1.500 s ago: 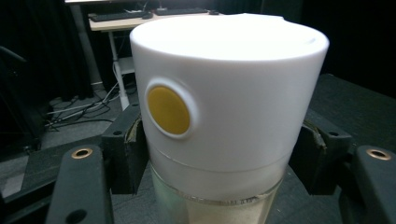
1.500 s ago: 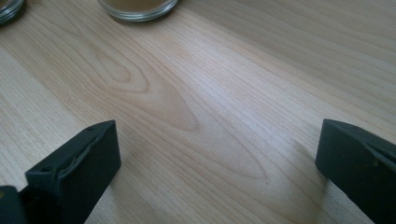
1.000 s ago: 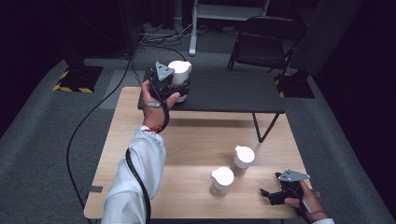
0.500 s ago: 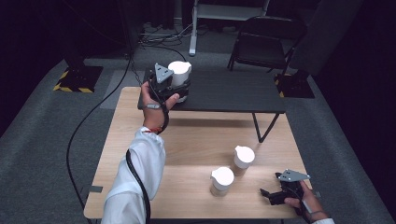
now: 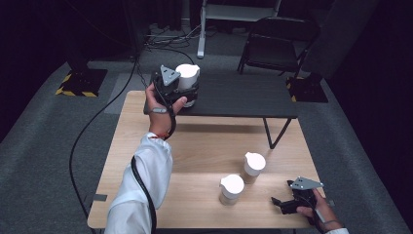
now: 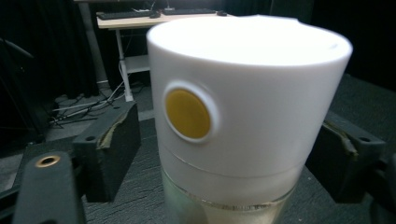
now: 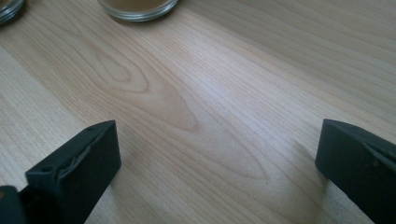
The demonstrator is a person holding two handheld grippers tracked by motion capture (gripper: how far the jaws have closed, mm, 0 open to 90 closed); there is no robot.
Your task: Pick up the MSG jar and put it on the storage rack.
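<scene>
At about five o'clock on the wooden table point(image 5: 204, 146), nearest the person, the right hand rests low with the right gripper point(image 5: 285, 204) lying level on the wood and aimed toward nine o'clock. The right gripper view looks along it point(image 7: 217, 154): both pads hang wide apart over bare grain with nothing between them, and the glass bases of two jars peek in at the top edge. The high view shows those two white-lidded jars point(image 5: 231, 187) standing upright just beyond that gripper.

Farther off, at about eleven o'clock, the white-sleeved left arm stretches forward, wrist raised, to the near left corner of the dark table point(image 5: 243, 97). There the left gripper point(image 5: 182, 90) brackets a third jar point(image 5: 187, 78). The left gripper view gives what the high view cannot: the jar point(image 6: 243, 121) stands upright, long axis vertical, a yellow dot on its white lid facing the camera. The jaws have just been opening, with gaps on both sides of the jar.
</scene>
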